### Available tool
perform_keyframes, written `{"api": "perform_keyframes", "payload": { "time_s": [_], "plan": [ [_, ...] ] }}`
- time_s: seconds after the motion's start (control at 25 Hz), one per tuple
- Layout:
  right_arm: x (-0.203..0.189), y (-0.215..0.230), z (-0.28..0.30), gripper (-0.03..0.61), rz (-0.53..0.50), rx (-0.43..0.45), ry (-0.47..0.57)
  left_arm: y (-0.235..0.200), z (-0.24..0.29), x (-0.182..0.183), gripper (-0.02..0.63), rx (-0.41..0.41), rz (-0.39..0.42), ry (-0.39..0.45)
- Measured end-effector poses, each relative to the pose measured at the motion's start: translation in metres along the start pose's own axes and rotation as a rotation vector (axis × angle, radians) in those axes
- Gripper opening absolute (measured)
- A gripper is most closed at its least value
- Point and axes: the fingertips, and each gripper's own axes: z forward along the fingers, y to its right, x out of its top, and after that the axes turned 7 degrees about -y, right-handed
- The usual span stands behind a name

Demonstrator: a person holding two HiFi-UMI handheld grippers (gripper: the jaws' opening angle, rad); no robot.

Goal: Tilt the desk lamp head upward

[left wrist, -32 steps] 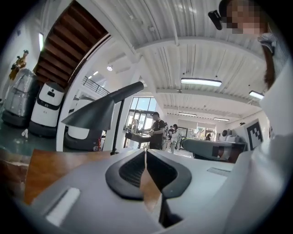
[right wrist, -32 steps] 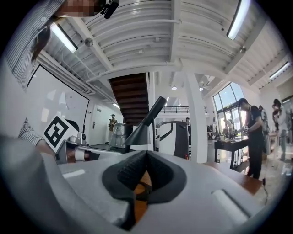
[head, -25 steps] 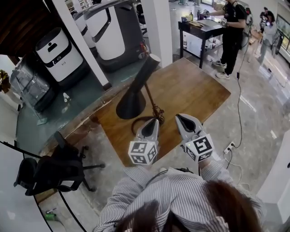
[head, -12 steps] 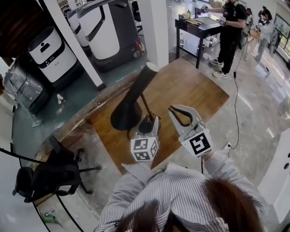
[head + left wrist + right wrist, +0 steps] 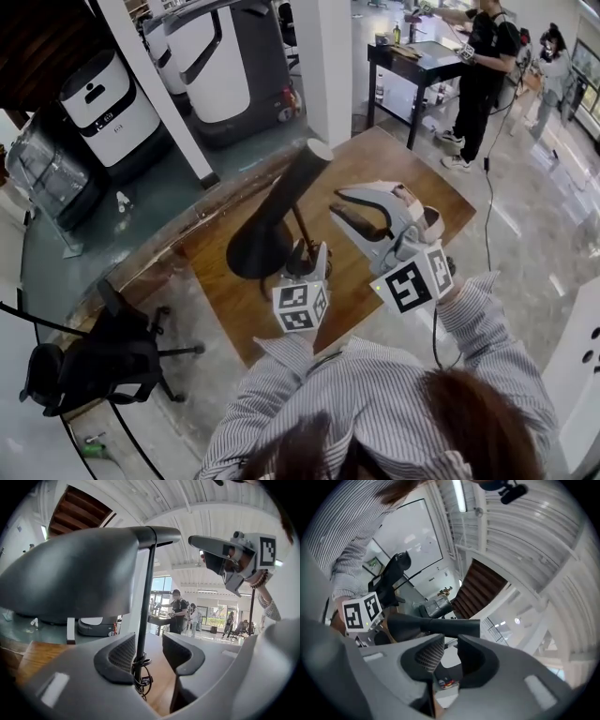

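As I look down on the wooden worktop (image 5: 412, 187), the black lamp (image 5: 262, 239) stands near its front edge. Its head (image 5: 281, 202) slants, with the wide shade low on the left and the narrow end high on the right. The left claw (image 5: 314, 251) sits at the foot of the lamp. Its jaws are opening, released, and the thin stem (image 5: 147, 583) stands between the pads, close to the left one. Further right, the right claw (image 5: 336, 203) hangs above the worktop beside the stem. Its jaws are parting too, with nothing between them, and the head lies just beyond its tips.
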Motion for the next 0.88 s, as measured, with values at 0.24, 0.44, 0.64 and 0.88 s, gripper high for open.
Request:
{"api": "perform_keyframes", "payload": {
  "time_s": [0.24,0.44,0.64,0.88],
  "plan": [
    [0.022,0.021,0.006,0.103,-0.423,-0.104,0.011,-0.004,0.009,0.001,0.148,-0.008,-0.017,-0.003],
    [0.023,0.020,0.019,0.184,-0.718,-0.099,-0.045,-0.008,0.013,0.001,0.089,0.003,-0.023,-0.012],
    [0.022,0.022,0.028,0.220,-0.889,-0.101,-0.069,-0.012,0.015,0.000,0.048,0.021,-0.036,-0.012],
    [0.014,0.024,0.039,0.259,-1.024,-0.021,-0.110,-0.012,0.014,0.000,0.048,0.021,-0.035,-0.011]
  ]
}}
